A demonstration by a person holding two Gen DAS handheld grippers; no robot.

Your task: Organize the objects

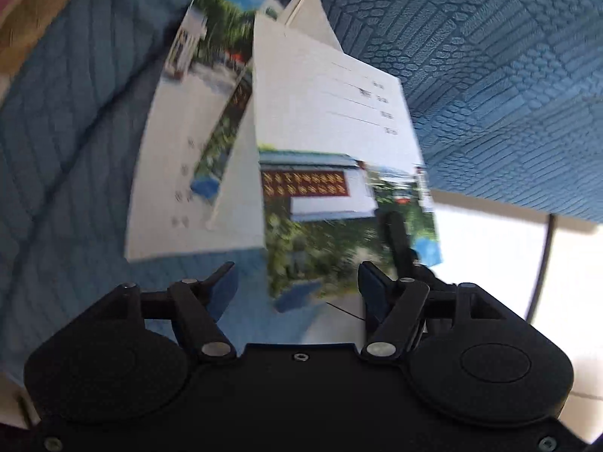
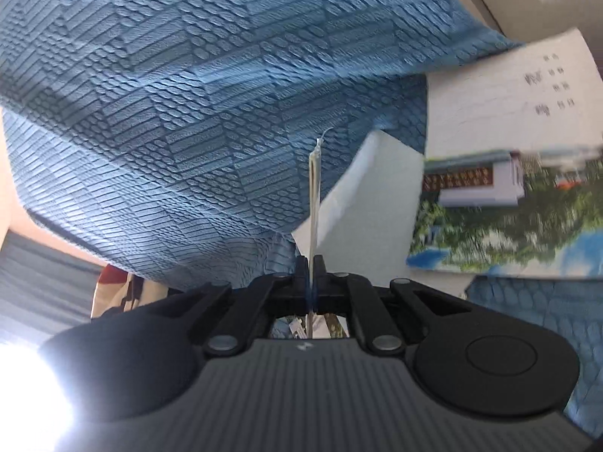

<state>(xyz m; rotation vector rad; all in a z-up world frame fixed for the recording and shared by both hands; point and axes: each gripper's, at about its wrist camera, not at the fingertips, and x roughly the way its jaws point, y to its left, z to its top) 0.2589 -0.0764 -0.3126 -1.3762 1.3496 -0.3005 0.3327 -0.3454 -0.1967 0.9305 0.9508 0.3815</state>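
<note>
**A:** Start close in. What is the left tool [image 1: 297, 286] doing?

**B:** Its jaws stand wide with nothing pressed between them. Just beyond the blue pads, the lower corner of a booklet [image 1: 331, 158] hangs over the gap, touching neither pad as far as I can tell.

**A:** And the right tool [image 2: 311, 263]?

**B:** Pinched tight on a thin booklet seen edge-on [image 2: 313, 196], its pale spine standing up from the closed jaws. In the left wrist view a dark finger [image 1: 397, 237] lies against the photo cover low on the right, so this looks like the same booklet, lifted.

**A:** What lies farther out?

**B:** A second booklet [image 1: 177, 150] with a like cover, lying flat on the blue textured cloth [image 1: 490, 75], partly behind the lifted one. Past the cloth's edge, pale floor [image 1: 482, 248] and a dark cable [image 1: 544, 260].
</note>
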